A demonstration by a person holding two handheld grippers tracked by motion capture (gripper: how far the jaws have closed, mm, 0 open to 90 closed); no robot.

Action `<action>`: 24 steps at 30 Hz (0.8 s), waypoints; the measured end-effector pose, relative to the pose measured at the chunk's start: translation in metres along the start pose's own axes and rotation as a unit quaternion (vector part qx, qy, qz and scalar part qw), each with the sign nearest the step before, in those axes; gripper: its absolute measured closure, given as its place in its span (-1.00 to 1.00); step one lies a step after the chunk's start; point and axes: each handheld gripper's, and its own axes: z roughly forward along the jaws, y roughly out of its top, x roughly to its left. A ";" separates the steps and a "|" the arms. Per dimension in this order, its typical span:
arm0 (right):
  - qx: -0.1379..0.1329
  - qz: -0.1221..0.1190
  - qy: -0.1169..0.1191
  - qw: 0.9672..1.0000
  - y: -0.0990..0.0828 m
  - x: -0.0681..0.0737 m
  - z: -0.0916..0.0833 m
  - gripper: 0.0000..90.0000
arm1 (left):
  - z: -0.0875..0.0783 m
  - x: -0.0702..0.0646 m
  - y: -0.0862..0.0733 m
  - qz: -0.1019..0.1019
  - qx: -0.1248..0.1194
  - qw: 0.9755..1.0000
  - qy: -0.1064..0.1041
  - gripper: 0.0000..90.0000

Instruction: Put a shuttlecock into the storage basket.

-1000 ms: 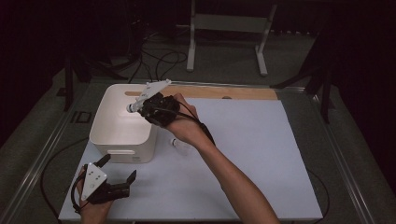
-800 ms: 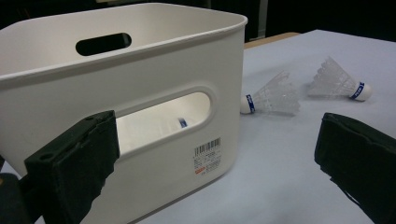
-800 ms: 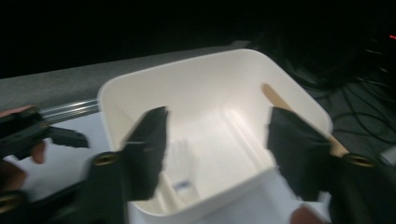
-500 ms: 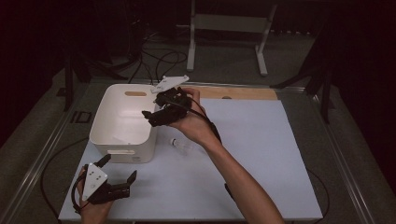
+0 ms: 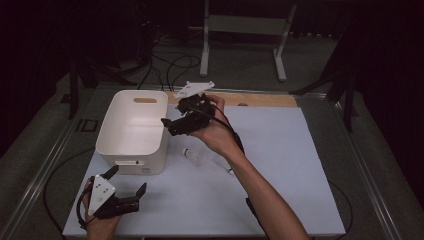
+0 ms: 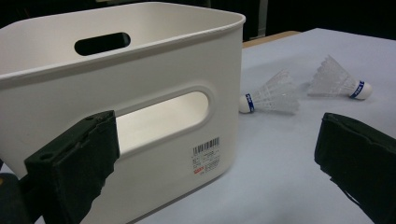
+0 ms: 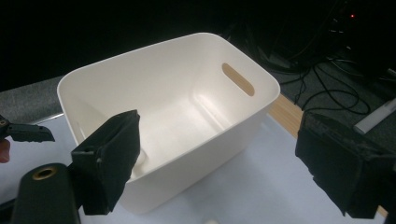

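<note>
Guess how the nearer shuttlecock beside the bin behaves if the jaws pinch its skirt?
The shuttlecock probably weighs little: its thin translucent feather skirt looks crushable, so gripping the cork seems safer. Lying on its side on the table, it would likely roll in an arc when nudged.

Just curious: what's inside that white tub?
Inside the white tub, a small white object peeks out beside the right gripper's near jaw, which covers the rest of it.

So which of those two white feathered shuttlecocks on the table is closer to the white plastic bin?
The white feathered shuttlecock whose blue-banded cork tip points toward the white plastic bin. The other shuttlecock lies farther out, tip pointing away.
</note>
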 end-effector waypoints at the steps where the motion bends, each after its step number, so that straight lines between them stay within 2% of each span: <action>1: 0.001 0.000 -0.002 1.000 -0.001 -0.001 0.000 -0.69 | 0.000 0.000 0.000 0.000 -0.001 1.000 -0.001 -0.99; 9: 0.008 -0.002 -0.011 1.000 -0.007 -0.007 -0.003 -0.69 | 0.001 -0.001 -0.001 0.003 0.003 1.000 -0.001 -0.99; 17: 0.004 0.019 -0.019 1.000 -0.010 -0.015 -0.010 -0.74 | 0.002 -0.001 0.000 0.002 0.001 1.000 0.000 -0.99; 24: 0.008 0.023 -0.023 0.999 -0.016 -0.020 -0.011 -0.76 | 0.001 0.000 0.000 0.000 0.000 1.000 0.002 -0.99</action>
